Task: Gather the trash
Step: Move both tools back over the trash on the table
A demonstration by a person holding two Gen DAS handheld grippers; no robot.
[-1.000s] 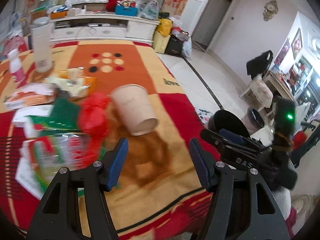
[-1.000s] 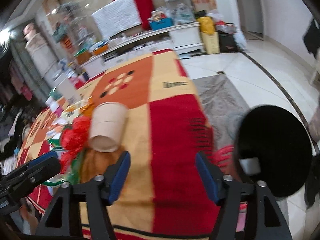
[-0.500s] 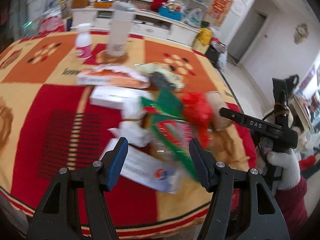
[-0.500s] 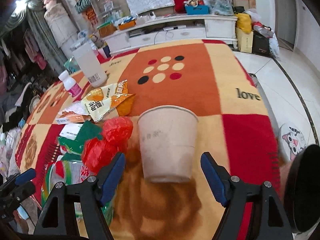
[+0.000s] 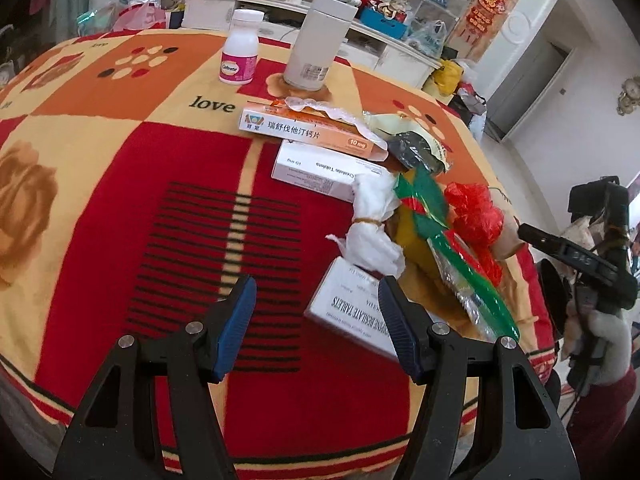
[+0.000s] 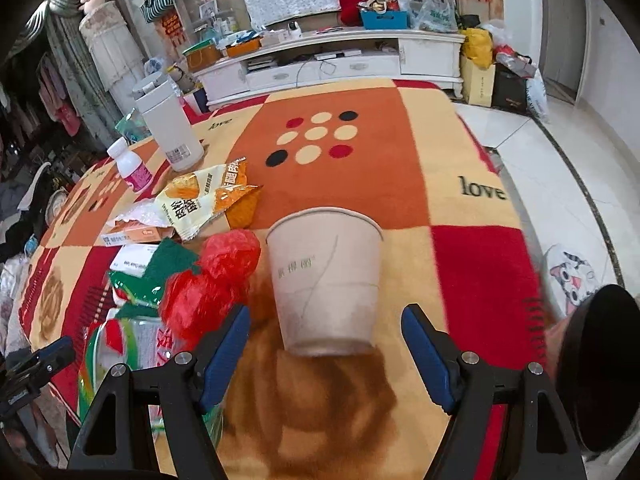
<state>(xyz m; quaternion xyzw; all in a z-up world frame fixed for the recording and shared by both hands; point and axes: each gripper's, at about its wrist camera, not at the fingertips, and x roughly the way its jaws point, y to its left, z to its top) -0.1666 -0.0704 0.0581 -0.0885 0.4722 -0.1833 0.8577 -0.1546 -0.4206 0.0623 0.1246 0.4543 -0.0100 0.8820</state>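
Having been swung closer over the last second, the right tongs (image 6: 326, 346) are now spread around the tipped paper cup (image 6: 325, 280) at frame centre, not yet gripped. The left tongs (image 5: 316, 320), also spread and empty, have been turned toward the tissue (image 5: 372, 236) and white tablet box (image 5: 352, 308) at right centre.

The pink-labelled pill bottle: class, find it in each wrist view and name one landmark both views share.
Left wrist view: pill bottle stands at top centre, left of the tall white flask.
Right wrist view: pill bottle stands at middle left, below-left of the flask.
Shared landmark: the flask.
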